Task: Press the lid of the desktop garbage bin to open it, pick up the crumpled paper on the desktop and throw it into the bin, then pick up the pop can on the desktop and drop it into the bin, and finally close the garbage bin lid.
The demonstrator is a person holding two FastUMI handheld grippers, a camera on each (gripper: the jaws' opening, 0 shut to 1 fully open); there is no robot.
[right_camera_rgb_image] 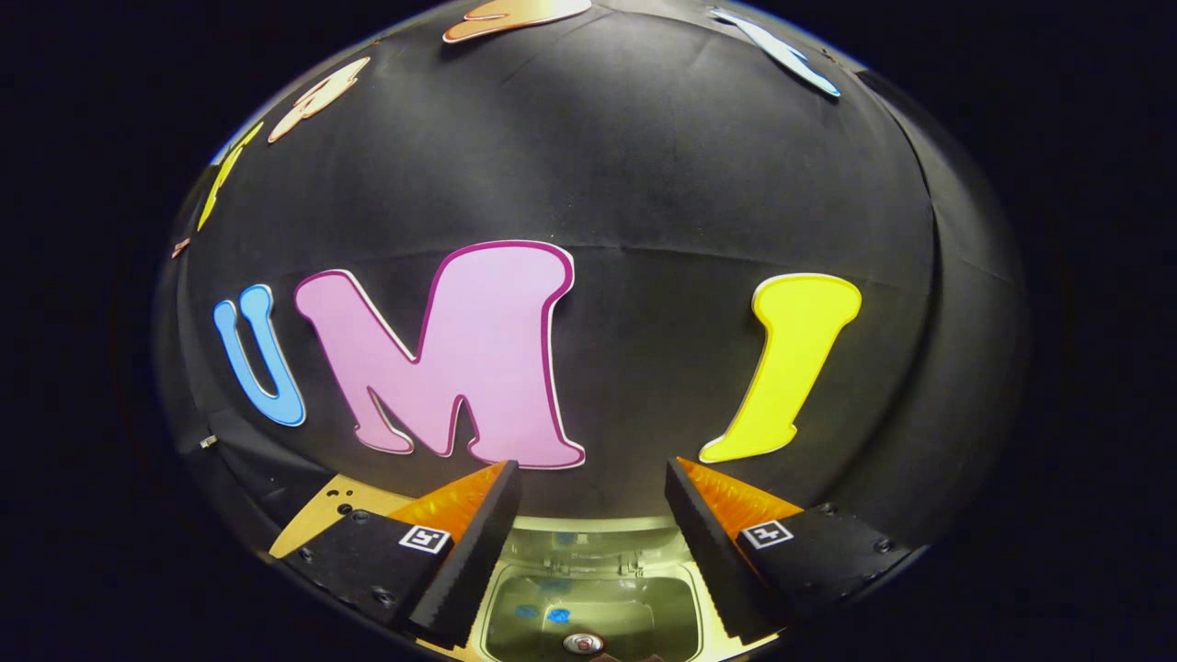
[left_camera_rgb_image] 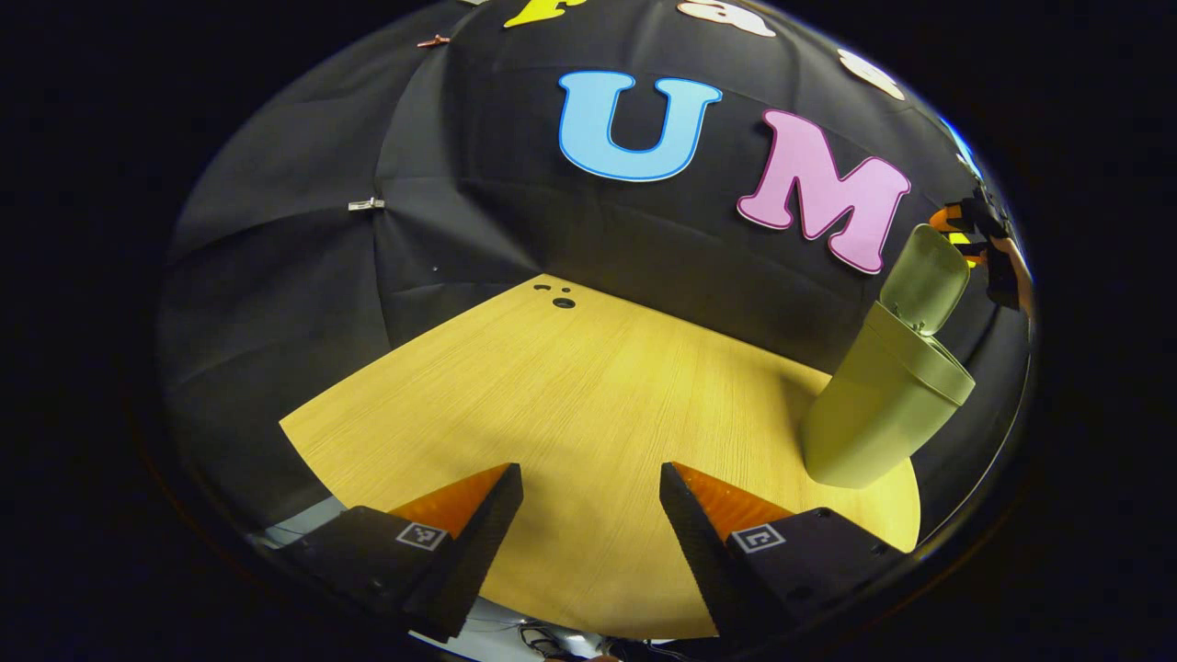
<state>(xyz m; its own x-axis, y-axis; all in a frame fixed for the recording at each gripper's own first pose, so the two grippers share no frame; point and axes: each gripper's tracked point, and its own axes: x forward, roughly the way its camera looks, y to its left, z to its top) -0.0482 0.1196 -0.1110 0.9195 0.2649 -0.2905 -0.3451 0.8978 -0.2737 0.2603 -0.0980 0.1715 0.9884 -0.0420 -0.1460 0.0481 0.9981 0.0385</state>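
Garbage bin point(left_camera_rgb_image: 883, 405) upright at the right end of the desktop point(left_camera_rgb_image: 570, 395), lid point(left_camera_rgb_image: 924, 276) tipped up and open. Right gripper point(right_camera_rgb_image: 593, 515) directly above the mouth, jaws spread and empty — something blue and a round metal end, likely the can, lying inside. Left gripper point(left_camera_rgb_image: 591, 515) parted, holding nothing, well off to the bin's side — lid probably better reached by the right.

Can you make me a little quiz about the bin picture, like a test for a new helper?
1. True or false: the garbage bin has its lid standing up.
2. Where does the right gripper hang? A) right above the open bin B) low over the bare desktop C) beside a cup
3. Fill in: the left gripper is open and holds ____.

Key:
1. True. In the left gripper view the lid tilts up behind the bin's mouth.
2. A. The right gripper view looks down into the bin, where the pop can's top shows.
3. Nothing.
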